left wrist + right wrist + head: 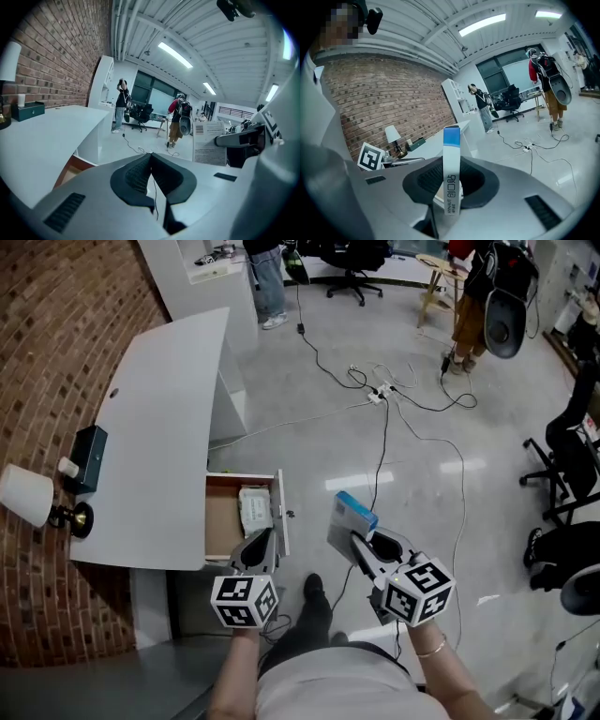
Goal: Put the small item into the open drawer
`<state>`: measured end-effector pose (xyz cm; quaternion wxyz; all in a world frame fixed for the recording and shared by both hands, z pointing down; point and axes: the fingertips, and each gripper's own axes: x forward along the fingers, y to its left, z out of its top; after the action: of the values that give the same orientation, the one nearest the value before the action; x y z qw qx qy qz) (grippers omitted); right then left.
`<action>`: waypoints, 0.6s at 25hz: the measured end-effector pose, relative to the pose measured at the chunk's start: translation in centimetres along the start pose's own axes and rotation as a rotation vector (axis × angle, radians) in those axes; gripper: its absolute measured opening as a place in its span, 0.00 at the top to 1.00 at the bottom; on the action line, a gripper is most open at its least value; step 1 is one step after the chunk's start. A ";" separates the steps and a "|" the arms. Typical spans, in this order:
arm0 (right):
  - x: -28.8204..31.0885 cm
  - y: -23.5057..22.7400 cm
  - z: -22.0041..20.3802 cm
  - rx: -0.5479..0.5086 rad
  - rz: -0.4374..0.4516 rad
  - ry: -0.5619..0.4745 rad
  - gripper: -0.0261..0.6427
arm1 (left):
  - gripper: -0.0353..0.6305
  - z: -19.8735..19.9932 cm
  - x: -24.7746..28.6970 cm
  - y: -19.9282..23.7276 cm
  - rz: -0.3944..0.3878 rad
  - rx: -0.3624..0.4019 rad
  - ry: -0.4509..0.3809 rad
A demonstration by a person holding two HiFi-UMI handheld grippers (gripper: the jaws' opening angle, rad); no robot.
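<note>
A small flat white box with a blue end (349, 521) (451, 168) stands edge-on between the pads of my right gripper (361, 545) (451, 185), which is shut on it, in the air right of the drawer. The open wooden drawer (220, 521) juts out from the white desk (150, 446) and holds a white packet (253, 507). My left gripper (255, 549) (151, 180) hovers at the drawer's front right corner with its jaws shut and nothing between them.
On the desk's left end stand a lamp (33, 498), a dark green box (89, 457) and a small white cup (67, 467). Cables and a power strip (380, 392) lie across the floor. Office chairs (567, 474) stand at right; people stand at the back.
</note>
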<state>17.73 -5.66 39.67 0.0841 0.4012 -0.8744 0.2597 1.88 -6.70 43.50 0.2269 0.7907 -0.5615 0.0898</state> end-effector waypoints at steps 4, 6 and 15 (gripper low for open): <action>6.2 0.5 2.2 -0.011 0.033 0.021 0.83 | 0.91 2.1 2.4 4.7 0.018 -0.020 -0.006; 8.6 1.0 3.1 -0.014 0.051 0.030 0.83 | 0.91 3.1 3.1 6.5 0.025 -0.030 -0.014; 15.9 3.9 4.5 -0.068 0.144 0.109 0.83 | 0.91 5.1 2.8 13.4 0.130 -0.084 -0.052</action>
<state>4.53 -16.38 40.02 0.1262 0.3196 -0.9034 0.2565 -10.17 -14.96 43.56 0.2387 0.7445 -0.6206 0.0602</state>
